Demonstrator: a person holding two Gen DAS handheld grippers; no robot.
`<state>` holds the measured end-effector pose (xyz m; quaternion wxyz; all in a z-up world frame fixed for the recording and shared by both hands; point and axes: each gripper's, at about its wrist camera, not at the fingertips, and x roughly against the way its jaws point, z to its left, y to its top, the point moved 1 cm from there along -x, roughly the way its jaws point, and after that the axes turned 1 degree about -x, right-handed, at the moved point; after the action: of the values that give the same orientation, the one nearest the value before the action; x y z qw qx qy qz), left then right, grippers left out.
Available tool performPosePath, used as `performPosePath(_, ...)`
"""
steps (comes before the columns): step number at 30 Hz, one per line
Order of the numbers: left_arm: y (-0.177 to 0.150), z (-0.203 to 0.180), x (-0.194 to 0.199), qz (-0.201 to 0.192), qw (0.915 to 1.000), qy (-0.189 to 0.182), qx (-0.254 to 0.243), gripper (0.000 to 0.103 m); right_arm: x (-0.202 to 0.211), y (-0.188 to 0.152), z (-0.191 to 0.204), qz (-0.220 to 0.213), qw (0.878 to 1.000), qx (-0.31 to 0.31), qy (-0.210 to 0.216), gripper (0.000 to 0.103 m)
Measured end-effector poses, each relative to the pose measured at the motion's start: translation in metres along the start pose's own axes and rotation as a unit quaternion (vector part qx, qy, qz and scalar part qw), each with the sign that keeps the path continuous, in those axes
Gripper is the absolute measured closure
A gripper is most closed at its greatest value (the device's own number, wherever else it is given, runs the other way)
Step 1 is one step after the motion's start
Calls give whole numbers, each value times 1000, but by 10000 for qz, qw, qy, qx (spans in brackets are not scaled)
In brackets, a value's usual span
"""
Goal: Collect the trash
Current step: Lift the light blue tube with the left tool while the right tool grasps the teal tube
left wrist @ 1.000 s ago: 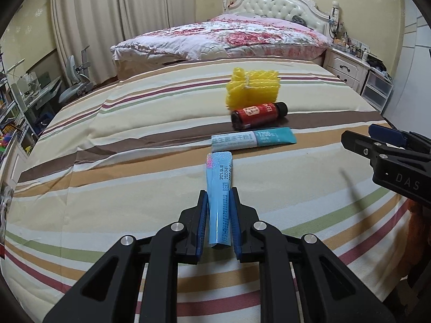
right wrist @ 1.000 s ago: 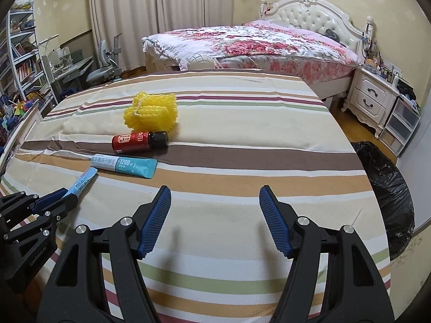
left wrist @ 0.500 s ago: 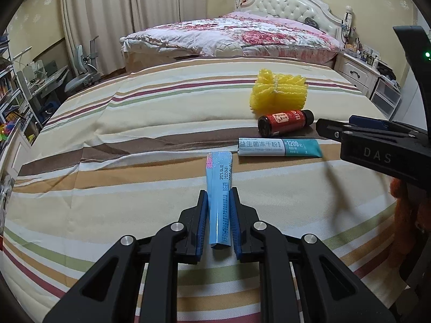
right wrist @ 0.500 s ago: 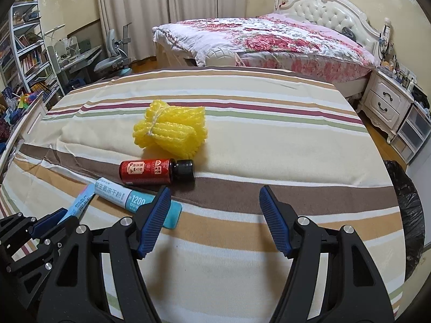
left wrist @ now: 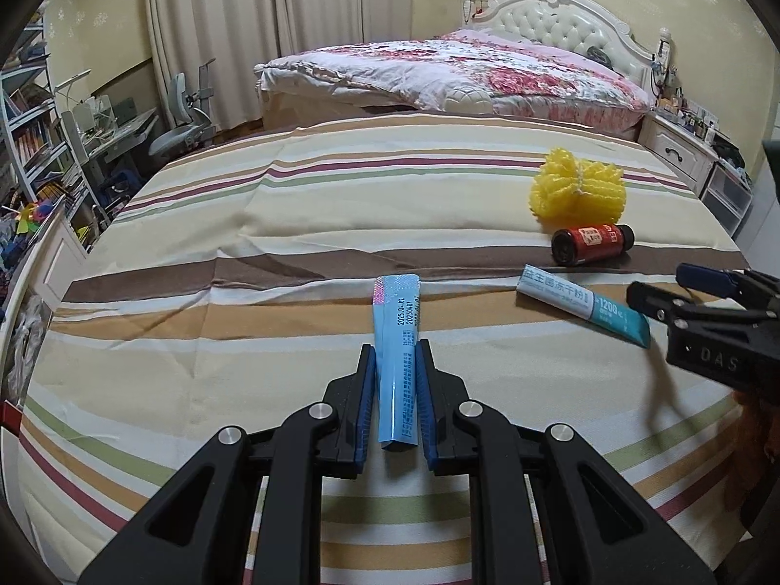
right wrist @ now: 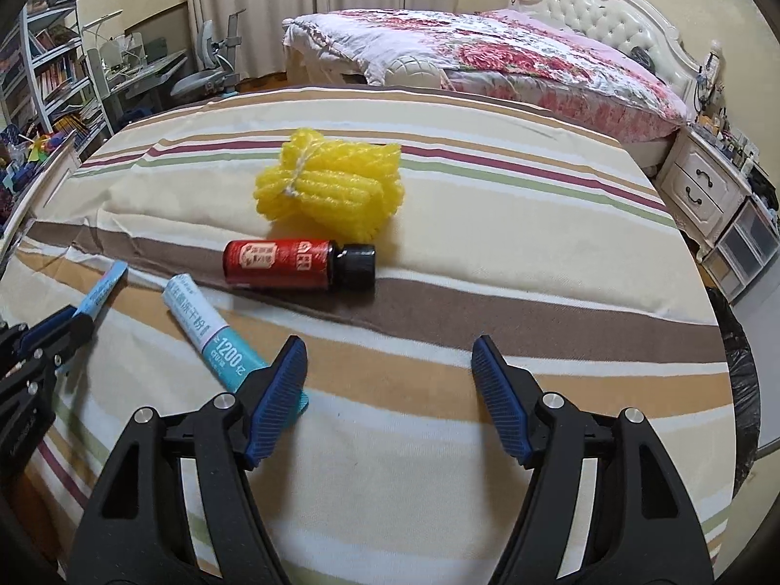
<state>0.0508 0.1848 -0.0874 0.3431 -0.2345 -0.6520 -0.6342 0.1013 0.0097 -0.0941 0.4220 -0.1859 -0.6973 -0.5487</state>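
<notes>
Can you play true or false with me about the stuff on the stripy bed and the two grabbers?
1. The left gripper is shut on the blue sachet. True.
2. The red bottle is standing up. False: it lies on its side on the bed cover.
3. The yellow net sits just behind the bottle in the right wrist view. True.
4. The right gripper holds the white and teal tube. False: its jaws are opening with nothing between them; the tube lies beside its left finger.
5. A black bag shows at the right edge of the bed. True.
</notes>
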Motion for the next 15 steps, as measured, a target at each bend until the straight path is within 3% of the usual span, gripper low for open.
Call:
performPosePath(7, 1, 15, 0, -16, 9999, 106, 128, 86, 17, -20, 19, 11, 9993, 306, 202, 32)
performPosePath(15, -1, 21, 0, -14, 9996, 164, 241, 86, 29, -11, 31, -209, 9985, 379, 349, 34)
